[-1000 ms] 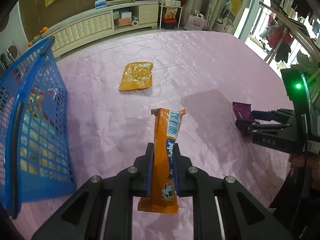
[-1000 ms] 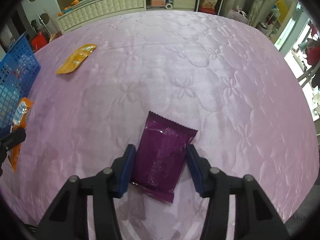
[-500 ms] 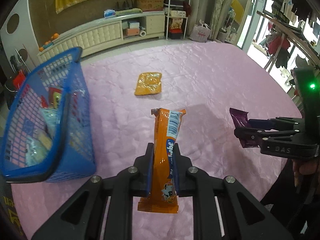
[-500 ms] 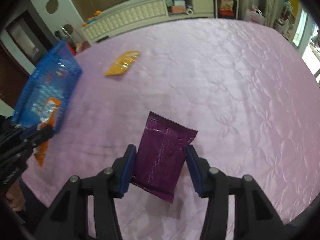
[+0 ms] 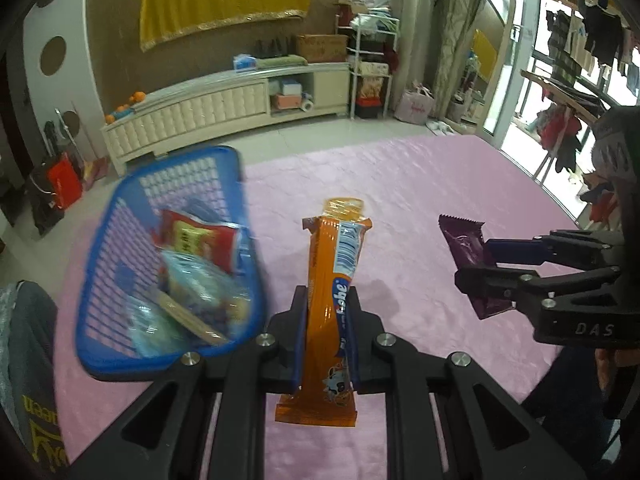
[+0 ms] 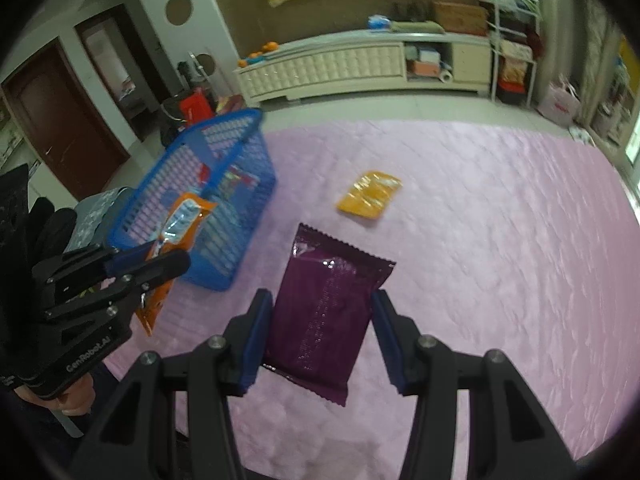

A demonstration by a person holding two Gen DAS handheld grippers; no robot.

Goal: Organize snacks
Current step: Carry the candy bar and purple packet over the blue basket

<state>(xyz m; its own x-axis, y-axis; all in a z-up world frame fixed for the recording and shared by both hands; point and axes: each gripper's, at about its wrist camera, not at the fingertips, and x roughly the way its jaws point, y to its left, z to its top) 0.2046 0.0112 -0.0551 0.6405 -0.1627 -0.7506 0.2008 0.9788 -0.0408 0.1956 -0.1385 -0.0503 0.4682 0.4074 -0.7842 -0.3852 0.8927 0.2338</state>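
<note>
My left gripper (image 5: 326,334) is shut on a long orange snack packet (image 5: 334,280), held up above the pink bed cover; it also shows in the right wrist view (image 6: 172,232). My right gripper (image 6: 320,334) is shut on a purple snack packet (image 6: 328,300), also lifted; this packet shows in the left wrist view (image 5: 468,252) at the right. A blue plastic basket (image 5: 120,216) with several snacks inside stands to the left of my left gripper; in the right wrist view the basket (image 6: 240,152) is at the left. A flat orange packet (image 6: 368,200) lies on the cover beyond the purple one.
The pink quilted cover (image 6: 500,240) spreads to the right and far side. A person's dark sleeve (image 5: 24,360) is at the lower left. A white low cabinet (image 5: 224,108) and shelves stand on the floor beyond the bed.
Both grippers have risen with their packets. The blue basket has come nearer to my left gripper and its inside now shows. The flat orange packet has gone behind the held orange packet.
</note>
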